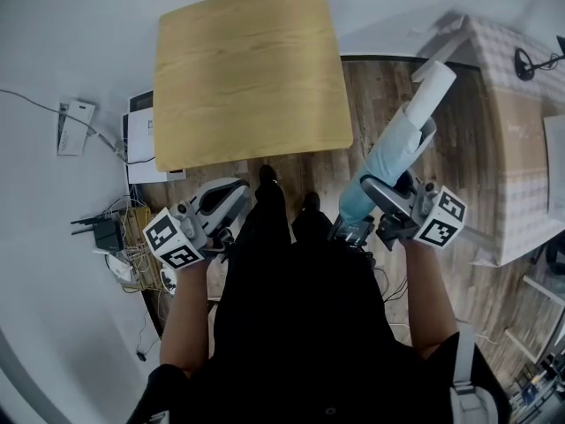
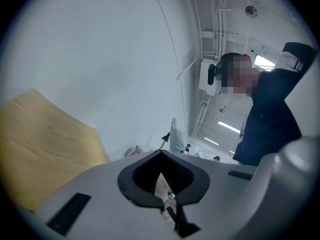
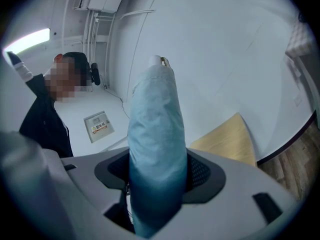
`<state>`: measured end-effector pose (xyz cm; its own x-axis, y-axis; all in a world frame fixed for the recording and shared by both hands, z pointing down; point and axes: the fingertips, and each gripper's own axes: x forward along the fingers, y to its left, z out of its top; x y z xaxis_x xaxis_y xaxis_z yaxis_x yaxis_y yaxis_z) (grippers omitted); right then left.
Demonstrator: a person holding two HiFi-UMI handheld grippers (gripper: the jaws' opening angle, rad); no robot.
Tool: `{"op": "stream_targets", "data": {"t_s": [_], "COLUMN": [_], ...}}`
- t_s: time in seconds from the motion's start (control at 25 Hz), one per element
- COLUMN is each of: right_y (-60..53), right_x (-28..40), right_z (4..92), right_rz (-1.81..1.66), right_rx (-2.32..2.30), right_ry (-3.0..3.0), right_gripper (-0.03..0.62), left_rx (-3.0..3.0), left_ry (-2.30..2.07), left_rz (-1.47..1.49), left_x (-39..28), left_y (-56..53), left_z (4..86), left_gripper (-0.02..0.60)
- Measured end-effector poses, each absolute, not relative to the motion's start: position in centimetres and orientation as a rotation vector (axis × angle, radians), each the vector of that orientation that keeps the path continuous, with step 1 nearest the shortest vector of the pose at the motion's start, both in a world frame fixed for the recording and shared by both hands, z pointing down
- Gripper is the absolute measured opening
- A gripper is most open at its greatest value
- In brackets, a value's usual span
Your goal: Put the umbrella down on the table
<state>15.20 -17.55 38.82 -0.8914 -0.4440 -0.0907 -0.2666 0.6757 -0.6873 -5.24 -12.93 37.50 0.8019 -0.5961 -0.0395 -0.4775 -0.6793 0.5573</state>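
Note:
The folded light-blue umbrella [image 1: 393,153] points up and to the right, over the wooden floor just right of the light wooden table [image 1: 247,69]. My right gripper [image 1: 397,173] is shut on the umbrella's lower half; in the right gripper view the umbrella [image 3: 155,134] fills the gap between the jaws and hides them, with the table [image 3: 227,139] behind. My left gripper [image 1: 221,200] hangs near the table's front left corner, shut with nothing in it. In the left gripper view the table [image 2: 45,149] lies to the left of the left gripper [image 2: 162,180].
A pale padded box [image 1: 521,131] stands at the right. Cables and a black router [image 1: 110,232] lie on the floor at the left, beside white devices [image 1: 141,140]. The person's dark clothing [image 1: 291,290] fills the lower middle.

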Motion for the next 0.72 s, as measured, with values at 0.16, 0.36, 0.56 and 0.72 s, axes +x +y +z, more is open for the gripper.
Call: {"op": "stream_targets", "data": {"t_s": [0.16, 0.36, 0.56, 0.72], "right_y": [-17.5, -20.2, -25.6, -29.0], "right_x": [15.1, 12.9, 8.7, 5.4], "right_z": [38.4, 37.7, 38.2, 37.5], "right_rz": [-1.008, -1.026, -1.047, -1.048], "right_rx": [-0.592, -0.622, -0.643, -0.670], "right_ry": [2.643, 2.650, 2.658, 2.680], "right_gripper": [0.284, 0.284, 0.284, 0.284], "left_rx": [2.467, 2.471, 2.455, 2.476], "left_ry": [-0.767, -0.747, -0.720, -0.718], "left_rz": [-0.317, -0.351, -0.350, -0.384], "left_x": [-5.5, -8.0, -12.1, -15.4], "left_y": [-13.7, -17.3, -22.7, -26.4], "left_z": [37.3, 36.8, 38.1, 37.4], "left_gripper": [0.012, 0.012, 0.012, 0.012]}}
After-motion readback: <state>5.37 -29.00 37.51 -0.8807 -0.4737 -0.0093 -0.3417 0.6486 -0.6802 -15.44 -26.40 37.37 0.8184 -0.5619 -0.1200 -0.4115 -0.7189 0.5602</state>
